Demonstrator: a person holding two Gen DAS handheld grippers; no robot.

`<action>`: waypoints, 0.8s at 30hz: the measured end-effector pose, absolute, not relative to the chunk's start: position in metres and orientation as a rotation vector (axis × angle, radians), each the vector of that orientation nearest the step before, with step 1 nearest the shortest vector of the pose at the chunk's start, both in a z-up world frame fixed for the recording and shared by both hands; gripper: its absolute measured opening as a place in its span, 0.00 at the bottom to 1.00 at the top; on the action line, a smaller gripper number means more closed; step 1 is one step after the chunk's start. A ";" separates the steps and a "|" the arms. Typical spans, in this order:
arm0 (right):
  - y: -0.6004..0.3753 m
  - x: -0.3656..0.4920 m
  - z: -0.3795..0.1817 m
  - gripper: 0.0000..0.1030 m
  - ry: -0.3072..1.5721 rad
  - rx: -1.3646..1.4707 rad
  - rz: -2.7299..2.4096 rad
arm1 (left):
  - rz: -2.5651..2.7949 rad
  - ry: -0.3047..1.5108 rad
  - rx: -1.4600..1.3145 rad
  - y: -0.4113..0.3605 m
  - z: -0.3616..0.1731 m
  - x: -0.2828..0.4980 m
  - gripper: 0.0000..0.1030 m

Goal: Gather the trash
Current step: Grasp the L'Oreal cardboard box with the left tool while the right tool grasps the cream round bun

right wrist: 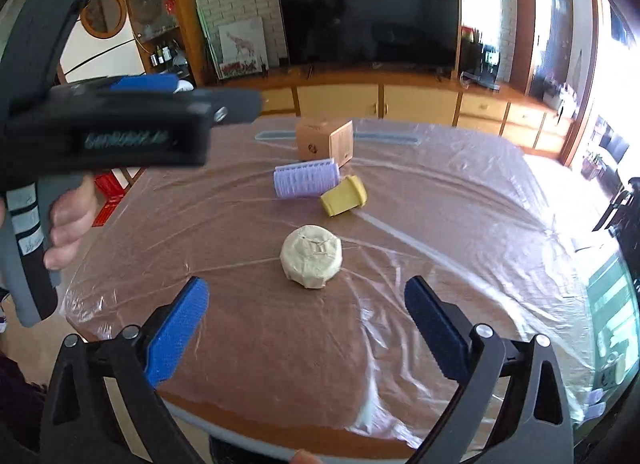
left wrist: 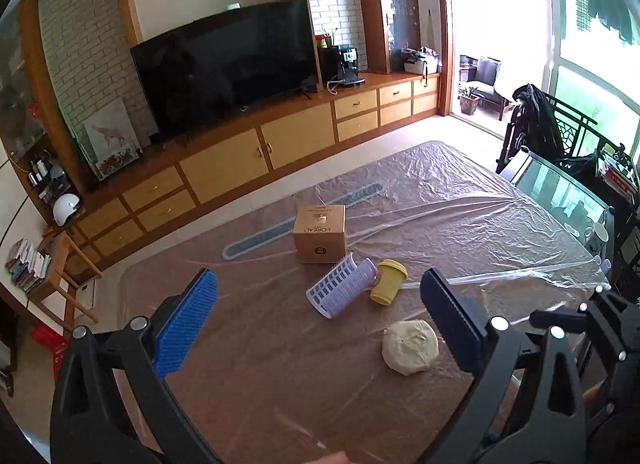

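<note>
On the plastic-covered table (left wrist: 280,364) lie a cream paper-wrapped round lump (left wrist: 410,346), a lilac slotted basket on its side (left wrist: 342,288), a yellow cup on its side (left wrist: 388,281) and a brown cardboard box (left wrist: 320,233). The same lump (right wrist: 311,261), basket (right wrist: 306,180), cup (right wrist: 344,195) and box (right wrist: 325,140) show in the right wrist view. My left gripper (left wrist: 320,296) is open and empty above the table, short of the basket. My right gripper (right wrist: 306,304) is open and empty, just short of the lump.
A TV (left wrist: 228,64) on a long wooden cabinet (left wrist: 224,168) stands beyond the table. A glass side table (left wrist: 560,192) with a mug (left wrist: 598,236) is at the right. The left gripper's body (right wrist: 120,124) and the hand holding it fill the upper left of the right wrist view.
</note>
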State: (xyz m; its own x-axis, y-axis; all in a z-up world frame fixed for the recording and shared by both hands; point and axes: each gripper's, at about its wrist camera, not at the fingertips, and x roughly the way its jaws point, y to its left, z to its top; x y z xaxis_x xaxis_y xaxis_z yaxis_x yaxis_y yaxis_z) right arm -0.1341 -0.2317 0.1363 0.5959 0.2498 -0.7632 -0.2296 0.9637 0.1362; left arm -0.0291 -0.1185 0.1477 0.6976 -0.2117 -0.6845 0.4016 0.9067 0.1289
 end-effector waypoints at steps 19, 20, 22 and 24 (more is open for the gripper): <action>-0.200 -0.058 0.073 0.63 1.019 0.112 0.213 | -0.393 0.934 0.275 -0.145 0.065 0.099 0.92; -0.199 -0.054 0.070 0.63 1.024 0.114 0.208 | -0.402 0.946 0.269 -0.145 0.061 0.104 0.90; -0.198 -0.051 0.067 0.60 1.028 0.112 0.201 | -0.421 0.964 0.262 -0.147 0.056 0.108 0.80; -0.196 -0.050 0.065 0.60 1.027 0.100 0.194 | -0.427 0.974 0.265 -0.148 0.053 0.112 0.77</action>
